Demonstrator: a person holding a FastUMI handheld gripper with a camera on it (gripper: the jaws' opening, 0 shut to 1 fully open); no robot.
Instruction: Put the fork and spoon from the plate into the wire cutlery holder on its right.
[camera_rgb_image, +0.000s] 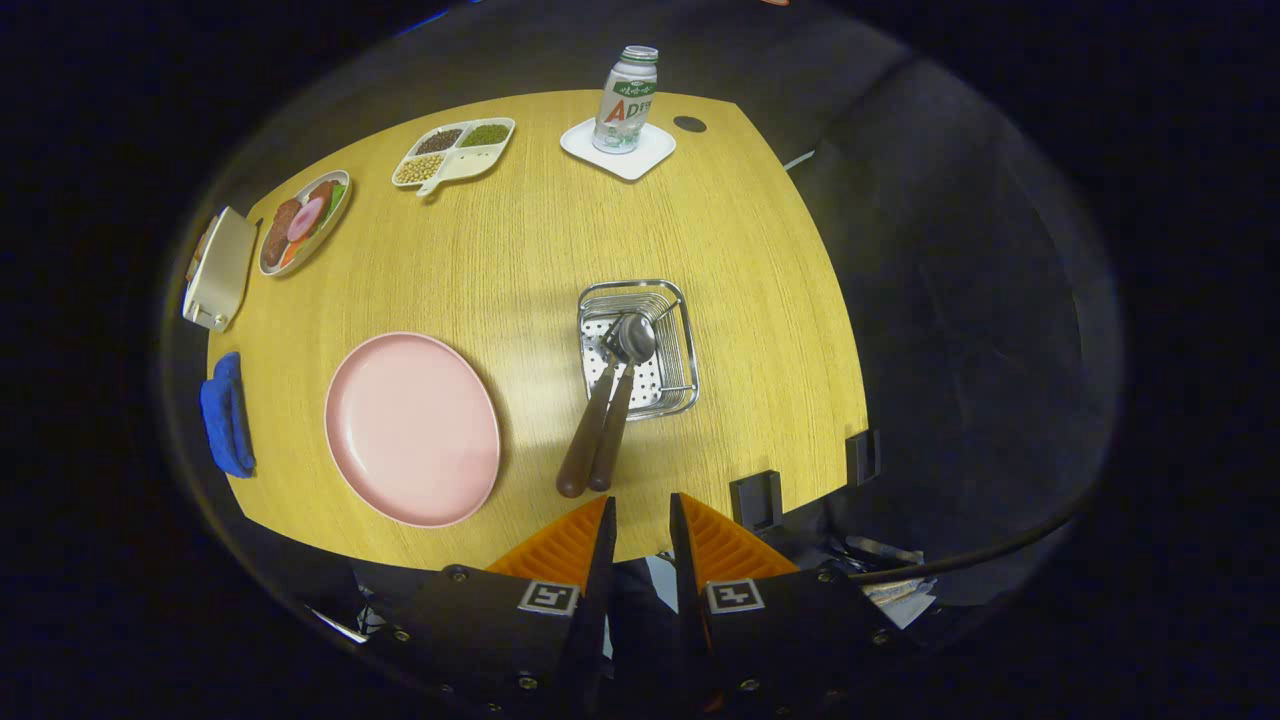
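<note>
The fork (590, 425) and spoon (622, 400) stand side by side in the wire cutlery holder (676, 340). Their metal heads are down in the basket and their brown handles lean out over its near rim toward me. The pink plate (412, 428) lies bare on the wooden table (520, 250), left of the holder. My gripper (641, 512) hovers above the table's near edge, just short of the handle ends. Its fingers stand a narrow gap apart with nothing between them.
Beyond the holder a bottle (627, 100) stands on a white square coaster (640, 160). A divided tray of beans (455, 150), a plate of food (305, 222), a cream box (220, 268) and a blue cloth (228, 415) line the table's left side.
</note>
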